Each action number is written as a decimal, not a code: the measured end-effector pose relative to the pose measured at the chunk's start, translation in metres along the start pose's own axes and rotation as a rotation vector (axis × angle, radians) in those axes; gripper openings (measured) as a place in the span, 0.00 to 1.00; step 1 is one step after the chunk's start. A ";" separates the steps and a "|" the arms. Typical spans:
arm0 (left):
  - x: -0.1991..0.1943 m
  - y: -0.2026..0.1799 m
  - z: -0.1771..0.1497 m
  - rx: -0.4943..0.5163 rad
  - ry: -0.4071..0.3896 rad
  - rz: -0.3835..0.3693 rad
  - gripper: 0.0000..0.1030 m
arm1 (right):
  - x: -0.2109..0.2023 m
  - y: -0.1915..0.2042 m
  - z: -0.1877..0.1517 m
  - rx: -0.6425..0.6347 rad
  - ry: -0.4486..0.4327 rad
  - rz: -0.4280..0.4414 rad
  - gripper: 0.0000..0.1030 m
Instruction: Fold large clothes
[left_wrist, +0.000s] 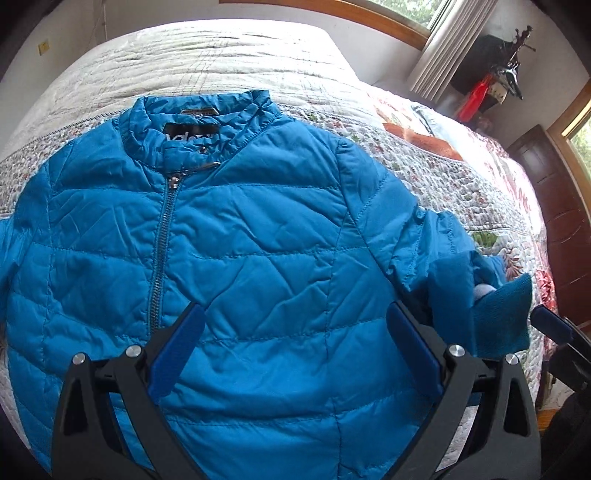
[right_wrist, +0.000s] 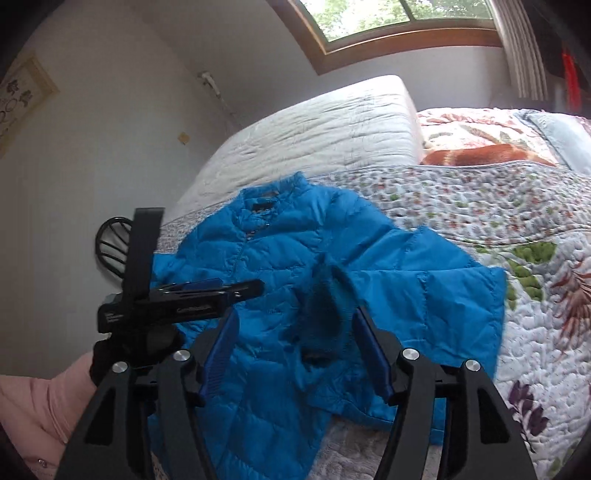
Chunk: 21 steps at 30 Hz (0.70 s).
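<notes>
On the floral quilted bedspread (left_wrist: 424, 173) lies the one blue quilted puffer jacket (left_wrist: 240, 240), front up, zipped, collar toward the far side. Over its lower left half hangs the left gripper (left_wrist: 295, 325), jaws spread wide with only flat fabric beneath them and nothing pinched. To the right, the jacket's right sleeve (right_wrist: 436, 295) is doubled inward, its knit cuff (left_wrist: 498, 314) dangling blurred above the body; in the right wrist view the cuff sits between the blue pads of the right gripper (right_wrist: 295, 332), whose jaws stand apart and do not seem to press on it.

The step in hand appears to be laying this sleeve across the chest. It would go best if the cuff lands flat and the sleeve runs straight across, with the shoulder seam as the fold line, and puffy fabric is smoothed before the next fold.

Count: one jacket, two grippers, one sleeve folded in; the other sleeve runs off the left edge, apparently still spread. A pink sleeve (right_wrist: 40, 410) of the person shows at the left.
</notes>
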<state>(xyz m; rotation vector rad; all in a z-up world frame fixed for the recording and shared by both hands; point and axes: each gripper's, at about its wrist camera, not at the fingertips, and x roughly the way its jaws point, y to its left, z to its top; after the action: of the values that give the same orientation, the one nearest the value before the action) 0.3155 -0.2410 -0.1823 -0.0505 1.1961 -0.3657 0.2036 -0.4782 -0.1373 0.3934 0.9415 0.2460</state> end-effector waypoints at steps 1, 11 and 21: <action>0.000 -0.002 -0.001 -0.003 0.009 -0.031 0.95 | 0.000 -0.008 -0.002 0.024 0.007 -0.063 0.62; 0.002 -0.040 -0.029 -0.011 0.052 -0.274 0.95 | -0.001 -0.085 -0.049 0.267 0.069 -0.167 0.62; -0.001 -0.042 -0.048 -0.006 0.022 -0.335 0.95 | 0.020 -0.079 -0.059 0.285 0.089 -0.169 0.63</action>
<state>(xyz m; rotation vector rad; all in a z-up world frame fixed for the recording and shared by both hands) 0.2611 -0.2734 -0.1896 -0.2545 1.2117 -0.6571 0.1692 -0.5293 -0.2175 0.5644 1.0954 -0.0260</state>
